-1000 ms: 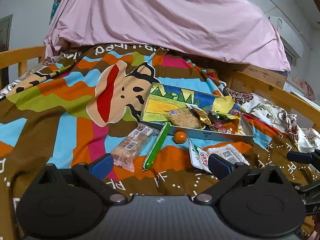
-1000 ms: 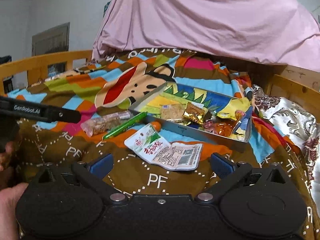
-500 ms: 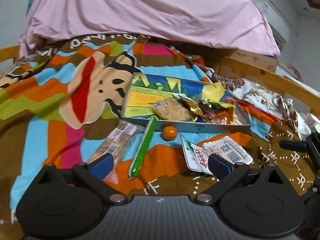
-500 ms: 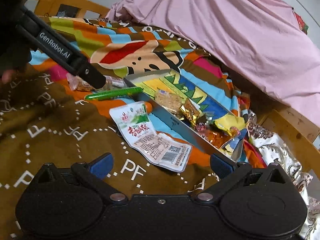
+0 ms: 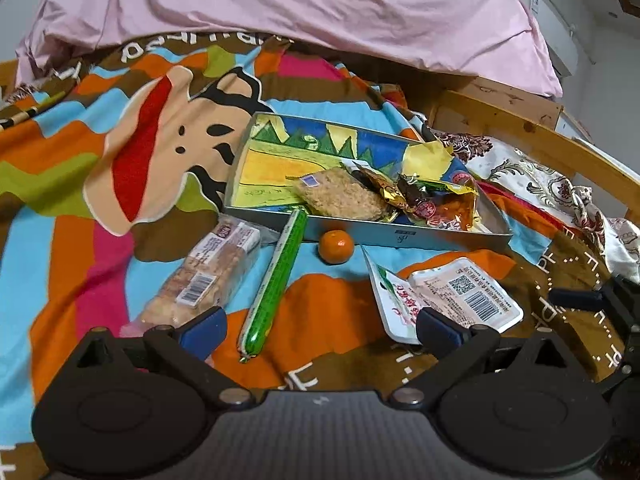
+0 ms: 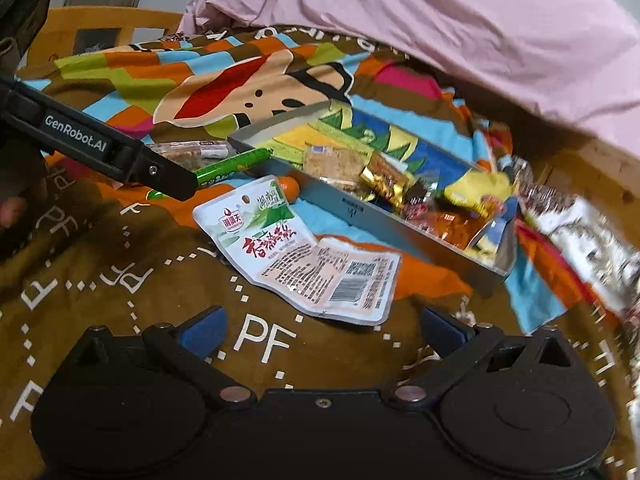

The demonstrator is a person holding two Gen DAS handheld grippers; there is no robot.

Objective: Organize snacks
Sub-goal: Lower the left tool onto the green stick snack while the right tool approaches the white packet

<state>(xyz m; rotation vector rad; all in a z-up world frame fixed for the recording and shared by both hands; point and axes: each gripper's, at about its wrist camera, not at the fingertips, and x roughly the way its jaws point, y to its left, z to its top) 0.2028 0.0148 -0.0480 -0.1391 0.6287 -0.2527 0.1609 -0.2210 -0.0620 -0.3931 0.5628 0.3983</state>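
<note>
A shallow metal tray (image 5: 400,236) with a painted floor lies on the bed and holds several wrapped snacks (image 5: 432,196). In front of it lie a clear-wrapped biscuit bar (image 5: 208,276), a green sausage stick (image 5: 276,280), a small orange (image 5: 336,246) and a white flat pouch (image 5: 448,300). My left gripper (image 5: 320,326) is open and empty, just short of the bar and the stick. My right gripper (image 6: 324,330) is open and empty, just short of the white pouch (image 6: 304,252). The tray (image 6: 380,220) and stick (image 6: 232,166) also show there.
A colourful cartoon blanket (image 5: 120,160) covers the bed. A pink sheet (image 5: 300,4) hangs over things behind the tray. Wooden bed rails (image 5: 560,148) run along the right. A finger of the left gripper (image 6: 100,148) crosses the right wrist view at the left.
Both grippers have moved closer to the snacks and lower. The right wrist view has swung and tilted. Nothing was taken hold of; the snacks lie where they were.
</note>
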